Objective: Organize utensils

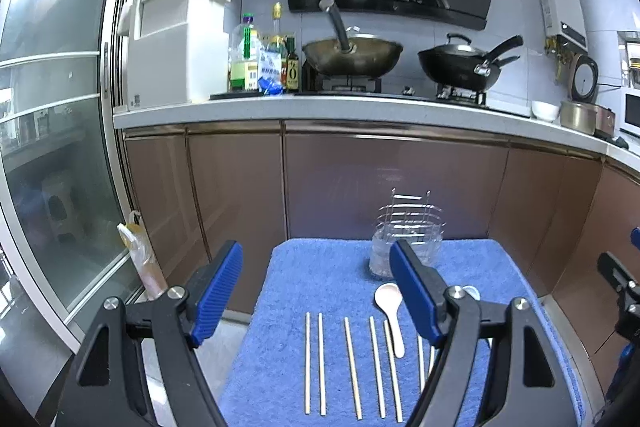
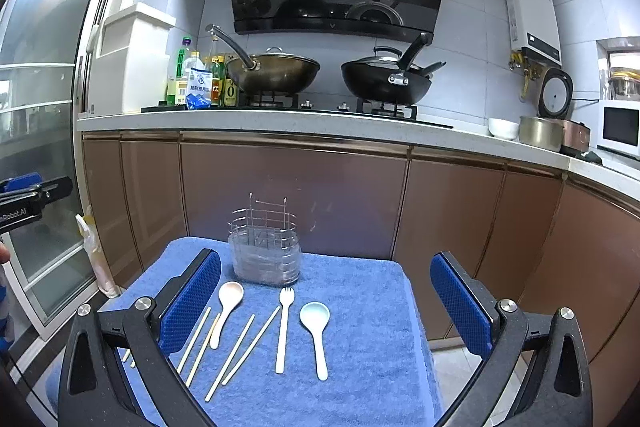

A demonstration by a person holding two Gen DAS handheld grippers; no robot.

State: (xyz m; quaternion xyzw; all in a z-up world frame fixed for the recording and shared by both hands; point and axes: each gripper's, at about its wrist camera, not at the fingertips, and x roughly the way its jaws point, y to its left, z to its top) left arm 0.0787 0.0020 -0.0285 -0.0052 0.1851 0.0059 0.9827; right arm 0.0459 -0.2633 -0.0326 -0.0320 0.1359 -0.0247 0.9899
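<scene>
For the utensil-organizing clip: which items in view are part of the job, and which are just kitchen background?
Part of the job:
chopsticks
pink spoon
blue spoon
fork
wire utensil holder
blue towel

Background:
two woks on the stove
bottles
rice cooker
microwave
white bowl

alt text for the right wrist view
Open right tool hovers over a blue towel holding chopsticks, a fork and two spoons, before a wire utensil holder; stove behind.
</scene>
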